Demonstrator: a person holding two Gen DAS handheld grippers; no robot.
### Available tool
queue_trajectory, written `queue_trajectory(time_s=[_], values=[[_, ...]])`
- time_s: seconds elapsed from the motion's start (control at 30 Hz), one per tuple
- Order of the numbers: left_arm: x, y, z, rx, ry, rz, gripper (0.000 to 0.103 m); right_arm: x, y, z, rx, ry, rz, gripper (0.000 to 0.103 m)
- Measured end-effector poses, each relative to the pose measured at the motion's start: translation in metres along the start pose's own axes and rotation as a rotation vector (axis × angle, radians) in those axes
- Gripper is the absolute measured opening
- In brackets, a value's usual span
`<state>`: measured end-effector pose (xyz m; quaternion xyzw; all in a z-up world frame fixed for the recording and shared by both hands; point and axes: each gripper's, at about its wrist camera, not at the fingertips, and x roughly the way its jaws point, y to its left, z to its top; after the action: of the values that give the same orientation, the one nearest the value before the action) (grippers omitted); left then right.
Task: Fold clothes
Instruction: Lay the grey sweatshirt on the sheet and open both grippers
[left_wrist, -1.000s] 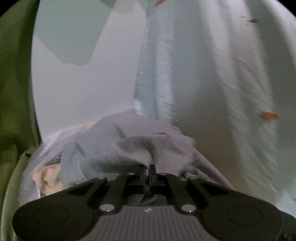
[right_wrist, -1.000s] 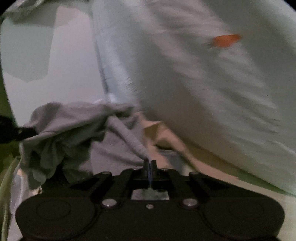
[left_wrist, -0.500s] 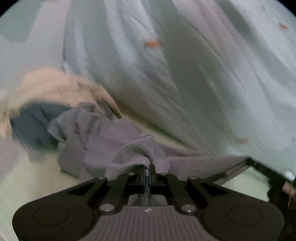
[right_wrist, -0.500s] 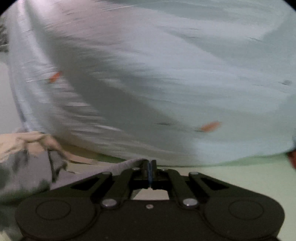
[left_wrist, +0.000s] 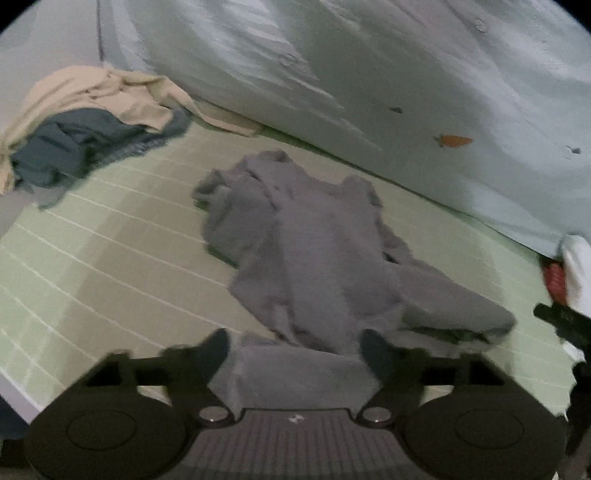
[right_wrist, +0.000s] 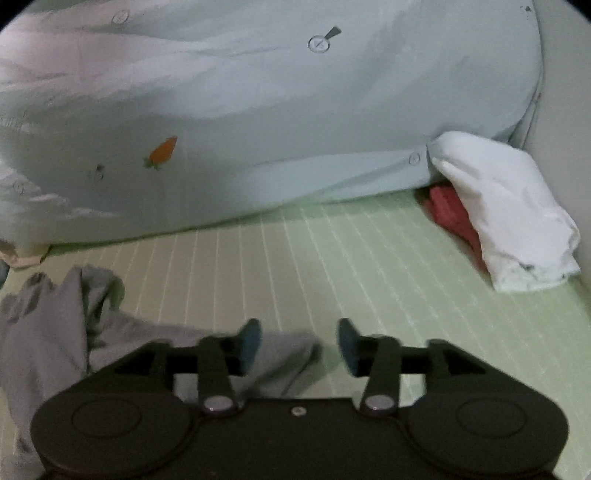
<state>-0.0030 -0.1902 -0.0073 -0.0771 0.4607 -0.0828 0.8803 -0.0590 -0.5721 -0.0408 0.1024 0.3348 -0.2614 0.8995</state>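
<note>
While both sets of fingers spread open, empty: grey garment (left_wrist: 317, 254) crumpled, rumpled flat on green mat (left_wrist: 110, 251).

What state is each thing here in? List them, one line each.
grey garment: crumpled, unfolded, lying on the green mat.
left gripper: jaws opening, cloth between them, not pinched.
right gripper: jaws opening, garment edge by the left finger.
beige and dark blue clothes: heaped, unfolded.
white cloth: folded, over a red cloth.
pale blue duvet: bunched behind the mat.

Left gripper (left_wrist: 293, 347), right gripper (right_wrist: 299, 345): jaws opening.
</note>
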Motion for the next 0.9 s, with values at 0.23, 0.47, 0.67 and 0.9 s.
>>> queue_trajectory(time_s=[0.23, 0.47, 0.67, 0.9], values=[[0.006, 0.054, 0.015, 0.032, -0.024, 0.036, 0.088, -0.025, 0.084, -0.033, -0.022, 0.013, 0.053, 0.091], [0.01, 0.126, 0.023, 0.082, -0.055, 0.057, 0.09, -0.031, 0.198, -0.088, 0.001, 0.128, 0.149, 0.092], [0.02, 0.152, 0.029, 0.079, -0.006, 0.033, 0.09, -0.034, 0.24, -0.12, -0.014, 0.2, 0.119, 0.075], [0.027, 0.129, 0.028, 0.145, 0.002, -0.026, 0.09, -0.055, 0.186, -0.107, 0.044, 0.104, 0.041, 0.003]])
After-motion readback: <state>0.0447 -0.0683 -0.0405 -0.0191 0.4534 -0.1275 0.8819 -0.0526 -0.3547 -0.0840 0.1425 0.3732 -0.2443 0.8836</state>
